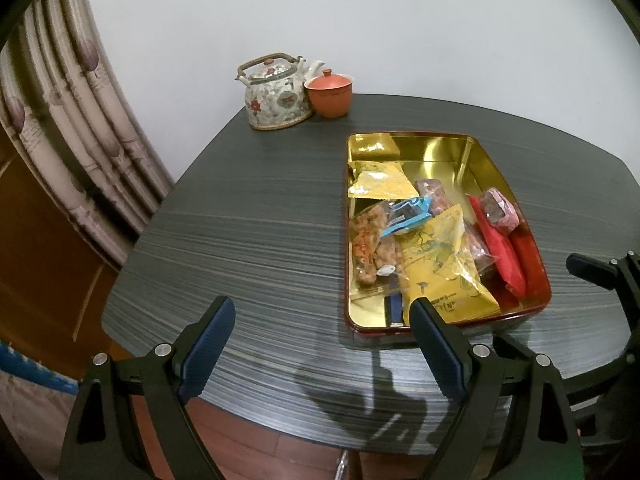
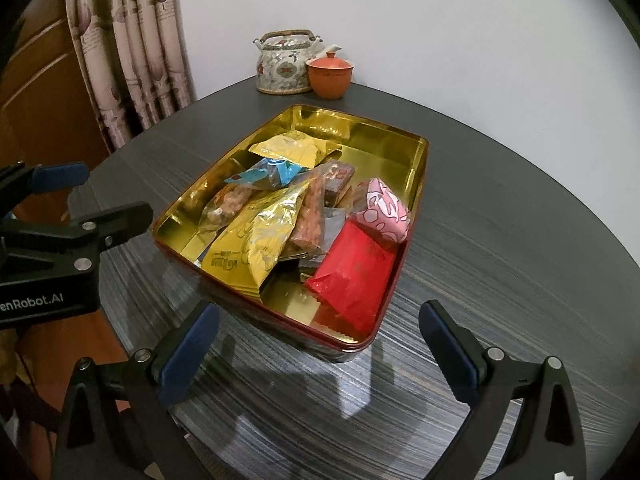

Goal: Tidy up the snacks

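A gold-lined tin tray with a red rim point(image 1: 452, 152) point(image 2: 376, 136) sits on the dark table and holds several snack packets: yellow packets point(image 1: 440, 268) point(image 2: 256, 248), a red packet point(image 1: 500, 248) point(image 2: 352, 276), a pink wrapped sweet point(image 1: 500, 208) point(image 2: 386, 210), a blue-ended packet point(image 1: 408, 214) point(image 2: 272, 172) and nut bars point(image 1: 368, 244) point(image 2: 312, 220). My left gripper point(image 1: 322, 320) is open and empty above the table's near edge, left of the tray's front corner. My right gripper point(image 2: 320, 320) is open and empty, just in front of the tray's near edge.
A floral ceramic teapot point(image 1: 276, 96) point(image 2: 286, 64) and an orange lidded cup point(image 1: 330, 94) point(image 2: 330, 74) stand at the table's far edge by the white wall. A patterned curtain point(image 1: 68, 120) point(image 2: 128, 52) hangs at left. The table point(image 1: 240, 232) point(image 2: 500, 260) has rounded edges.
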A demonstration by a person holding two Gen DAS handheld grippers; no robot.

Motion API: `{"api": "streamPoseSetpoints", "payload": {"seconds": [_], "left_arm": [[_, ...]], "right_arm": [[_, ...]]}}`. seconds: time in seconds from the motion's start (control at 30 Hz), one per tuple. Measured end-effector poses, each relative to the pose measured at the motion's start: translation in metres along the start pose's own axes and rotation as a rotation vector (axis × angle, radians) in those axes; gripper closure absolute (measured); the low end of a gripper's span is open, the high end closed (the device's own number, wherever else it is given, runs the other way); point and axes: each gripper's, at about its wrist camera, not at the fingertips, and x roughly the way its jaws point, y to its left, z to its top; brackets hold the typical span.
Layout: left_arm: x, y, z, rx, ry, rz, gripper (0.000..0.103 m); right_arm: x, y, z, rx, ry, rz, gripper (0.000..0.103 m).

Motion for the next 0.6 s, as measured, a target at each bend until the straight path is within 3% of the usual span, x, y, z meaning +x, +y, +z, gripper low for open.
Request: {"api": "streamPoseSetpoints", "payload": {"seconds": [0.6], "left_arm": [[0.0055, -0.0023, -0.0011, 0.014, 0.019, -0.025, 0.014]], "right_arm": [[0.0016, -0.0003, -0.0026, 0.009, 0.007, 0.008, 0.004]]}}
